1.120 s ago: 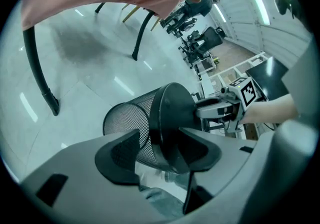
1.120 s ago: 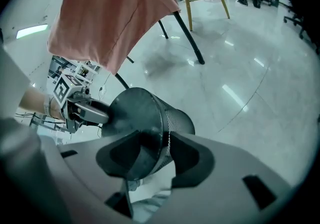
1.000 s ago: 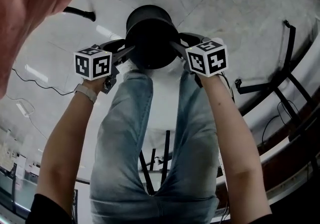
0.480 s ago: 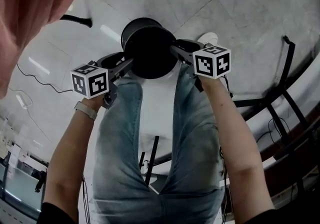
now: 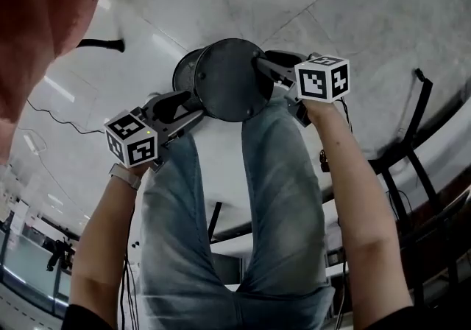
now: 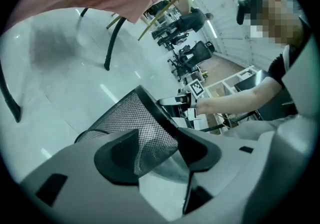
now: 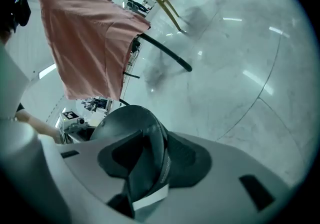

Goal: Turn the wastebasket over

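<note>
The black mesh wastebasket [image 5: 228,79] hangs in the air over the floor, tipped so that its flat round base faces the head view. My left gripper [image 5: 193,113] holds its lower left side. In the left gripper view the mesh wall [image 6: 125,118] runs between the pads of that gripper [image 6: 160,138]; its jaws have just been opening a little, with the wall still between them. My right gripper [image 5: 263,67] grips the upper right side. In the right gripper view the basket's edge [image 7: 125,123] is clamped in that gripper [image 7: 150,153], whose jaws have just been closing on it.
Below the basket are the person's legs in jeans [image 5: 280,196] and a pale tiled floor [image 5: 368,12]. Black metal frame legs [image 5: 412,130] stand at the right, a thin cable [image 5: 51,118] lies at the left. A pink cloth [image 5: 44,12] hangs at the top left.
The basket has tipped over between the grippers, so its flat base now faces the head view. The left gripper has dropped toward the lower left and the right one has moved up and right.
</note>
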`<state>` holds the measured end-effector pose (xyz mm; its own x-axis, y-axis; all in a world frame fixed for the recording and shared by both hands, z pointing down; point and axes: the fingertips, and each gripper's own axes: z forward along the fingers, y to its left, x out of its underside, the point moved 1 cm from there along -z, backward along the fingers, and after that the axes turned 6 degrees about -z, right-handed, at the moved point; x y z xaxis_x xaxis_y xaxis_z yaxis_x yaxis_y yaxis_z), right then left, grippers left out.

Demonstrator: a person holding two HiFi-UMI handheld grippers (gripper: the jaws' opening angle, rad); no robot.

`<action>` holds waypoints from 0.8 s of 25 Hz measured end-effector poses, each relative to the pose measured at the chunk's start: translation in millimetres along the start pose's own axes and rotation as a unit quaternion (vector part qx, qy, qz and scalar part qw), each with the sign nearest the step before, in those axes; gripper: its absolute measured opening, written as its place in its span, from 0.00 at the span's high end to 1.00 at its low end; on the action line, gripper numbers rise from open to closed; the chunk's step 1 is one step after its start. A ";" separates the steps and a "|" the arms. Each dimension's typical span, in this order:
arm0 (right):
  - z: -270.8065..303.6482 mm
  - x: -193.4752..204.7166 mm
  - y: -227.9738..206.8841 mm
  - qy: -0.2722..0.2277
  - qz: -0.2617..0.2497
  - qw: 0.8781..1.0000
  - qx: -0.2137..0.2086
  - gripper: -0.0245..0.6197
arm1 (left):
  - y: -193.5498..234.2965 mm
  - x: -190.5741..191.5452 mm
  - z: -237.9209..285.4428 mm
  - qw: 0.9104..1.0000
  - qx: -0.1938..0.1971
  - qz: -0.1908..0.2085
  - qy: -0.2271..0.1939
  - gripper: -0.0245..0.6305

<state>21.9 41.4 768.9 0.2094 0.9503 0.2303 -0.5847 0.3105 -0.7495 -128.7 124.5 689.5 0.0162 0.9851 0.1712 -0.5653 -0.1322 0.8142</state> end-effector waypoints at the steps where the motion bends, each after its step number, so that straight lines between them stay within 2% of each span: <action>1: 0.2 -5.8 -6.5 -0.003 0.004 1.000 0.003 0.71 | 2.4 -4.4 1.1 1.000 0.000 0.002 -0.006 0.60; 4: 0.1 -17.9 -27.3 -0.008 0.018 1.000 0.006 0.72 | 19.7 -0.9 7.7 1.000 -0.029 -0.007 0.006 0.60; 7: -0.2 -23.1 -46.6 -0.006 0.032 0.999 0.001 0.72 | 45.9 26.4 24.5 0.994 -0.083 -0.008 0.074 0.60; 8: -0.1 -25.1 -54.1 -0.007 0.040 0.999 0.000 0.72 | 52.9 30.0 30.7 0.992 -0.098 0.000 0.084 0.60; 10: -0.4 -28.5 -71.5 -0.016 0.060 0.998 -0.001 0.72 | 58.2 22.9 39.4 0.991 -0.110 0.020 0.068 0.62; 11: -0.9 -29.1 -81.6 -0.020 0.073 0.997 -0.001 0.72 | 58.0 15.1 42.0 0.992 -0.110 0.027 0.050 0.67; 13: -0.3 -30.1 -101.5 -0.026 0.099 0.995 -0.010 0.72 | 57.1 -1.2 48.3 0.993 -0.105 0.039 0.026 0.68; 16: 1.5 -28.6 -130.4 -0.033 0.134 0.990 -0.022 0.73 | 55.0 -19.5 62.6 0.993 -0.100 0.067 0.016 0.70; 20: 11.3 -22.8 -165.4 -0.029 0.149 0.988 -0.016 0.75 | 60.3 -44.7 85.2 0.993 -0.095 0.064 -0.002 0.70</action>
<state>105.0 -31.4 894.6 -0.0131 0.9994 0.0310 -0.5881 0.0173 -0.8086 -93.3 63.0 778.2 -0.0631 0.9609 0.2696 -0.7087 -0.2334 0.6658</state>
